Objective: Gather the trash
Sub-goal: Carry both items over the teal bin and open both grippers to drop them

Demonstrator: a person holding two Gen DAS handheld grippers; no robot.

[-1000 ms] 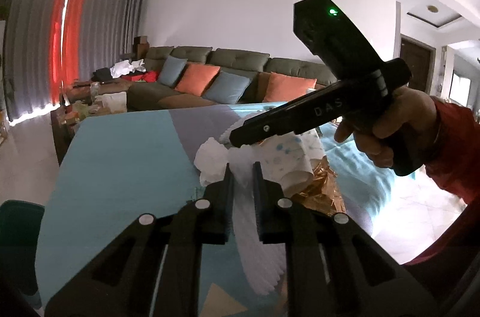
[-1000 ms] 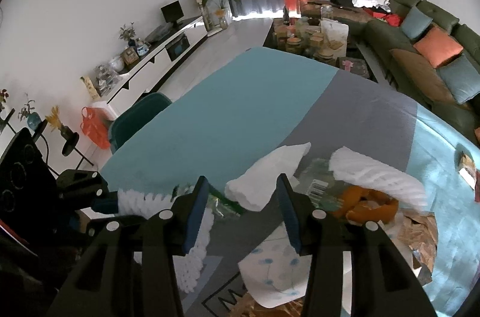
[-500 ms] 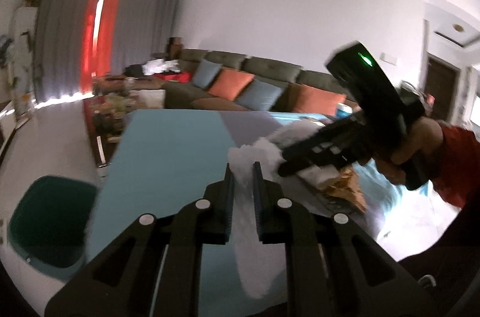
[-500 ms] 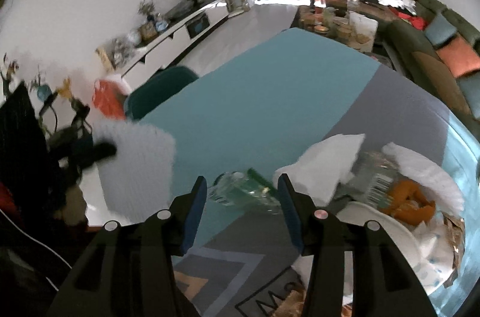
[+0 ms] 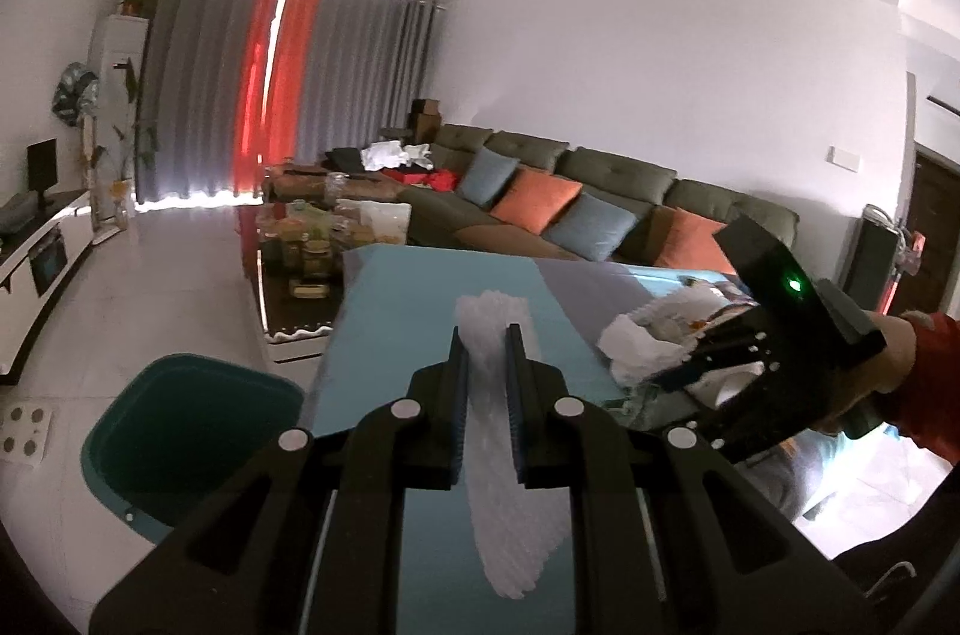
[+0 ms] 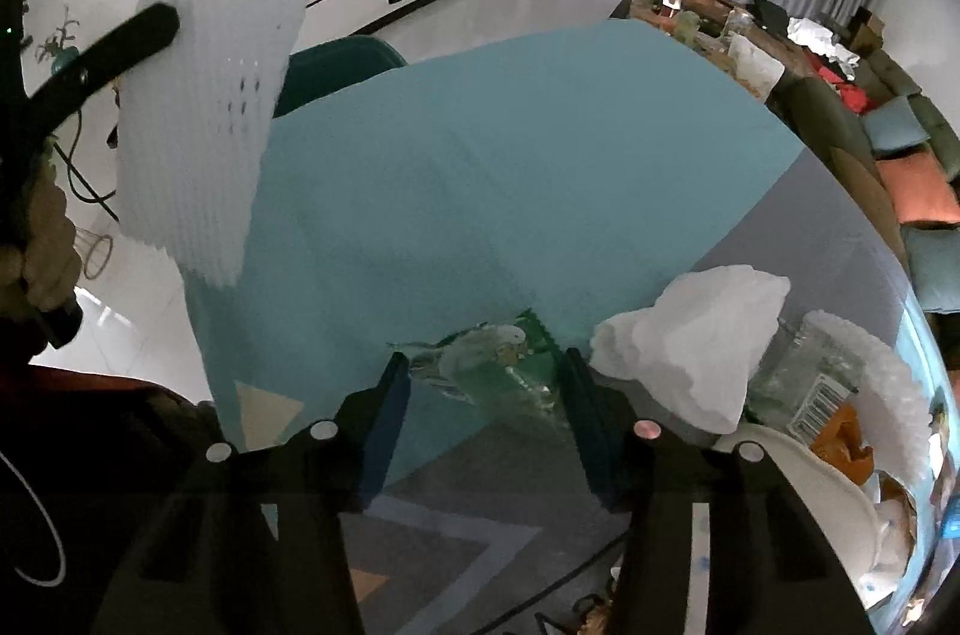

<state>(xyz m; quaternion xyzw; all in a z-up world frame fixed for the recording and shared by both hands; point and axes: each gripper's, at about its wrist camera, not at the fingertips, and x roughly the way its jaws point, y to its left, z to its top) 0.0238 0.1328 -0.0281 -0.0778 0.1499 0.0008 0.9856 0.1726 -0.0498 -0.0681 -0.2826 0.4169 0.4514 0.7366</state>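
The left hand-held gripper [image 5: 485, 362] points nearly level, out past the tabletop [image 6: 510, 167] edge, squeezed tight on one white foam net sheet [image 5: 510, 485] that hangs in the air. The right hand-held gripper [image 6: 486, 395] tips down over the tabletop with its jaws partly apart on each side of one crumpled clear green wrapper [image 6: 498, 365], which lies just beside one white crumpled tissue [image 6: 690, 341]; I cannot tell if the pads touch the wrapper. Since a second ago the left one has carried the sheet away from the trash pile, and the right jaws have just been closing a little around the wrapper.
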